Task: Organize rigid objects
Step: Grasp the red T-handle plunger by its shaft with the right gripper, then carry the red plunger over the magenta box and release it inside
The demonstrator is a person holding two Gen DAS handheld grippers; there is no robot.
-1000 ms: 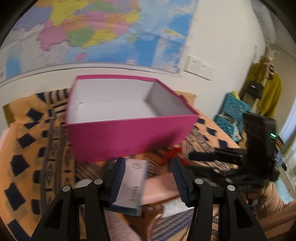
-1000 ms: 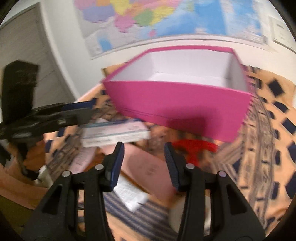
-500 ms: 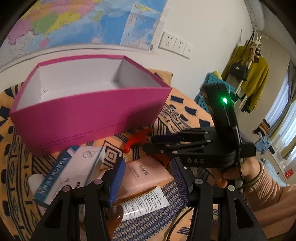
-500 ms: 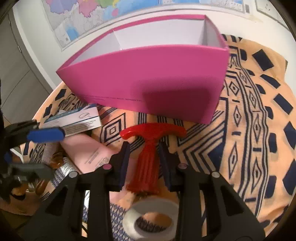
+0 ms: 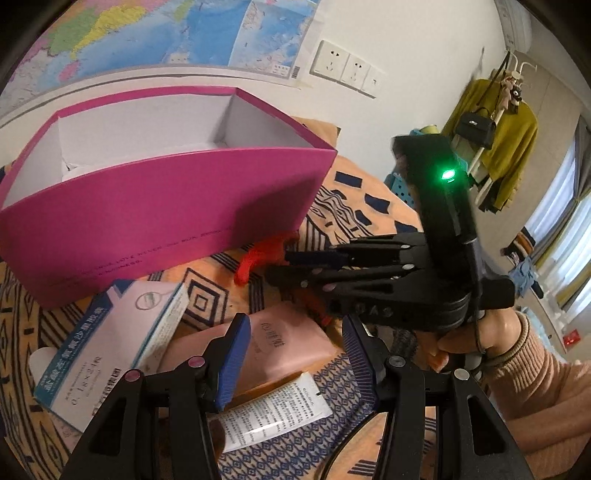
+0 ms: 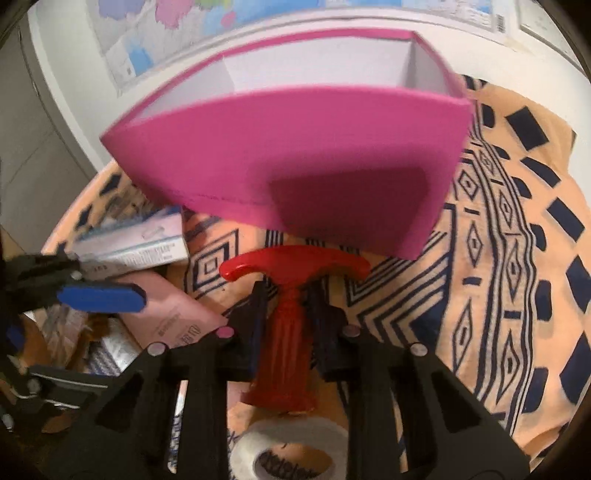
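Nearest the right wrist camera, a white tape roll [image 6: 291,448] lies on the patterned orange cloth [image 6: 517,258], just under the tool's frame. Above it, the right gripper [image 6: 290,295] straddles the ribbed handle of a red T-shaped tool [image 6: 291,332]. Its jaws are closing, and the dark pads stand tight against both sides of the handle. The crossbar of the red tool lies just in front of the near wall of the pink box [image 6: 295,155], whose white interior is open at the top.

In the left wrist view, the left gripper [image 5: 295,354] hangs with its jaws apart and nothing between them. Its blue pads frame a pink pouch [image 5: 273,350] lying flat on the cloth. A white tube [image 5: 273,413] lies partly under the pouch's near edge. A blue and white carton [image 5: 110,350] rests to the left, touching the pouch. Farther back stands the pink box, close to the wall. A map [image 5: 166,33] hangs on that wall, with white wall sockets [image 5: 343,66] beside it. A person's hand [image 5: 476,343] in a pink sleeve [image 5: 546,391] holds the right gripper's body.
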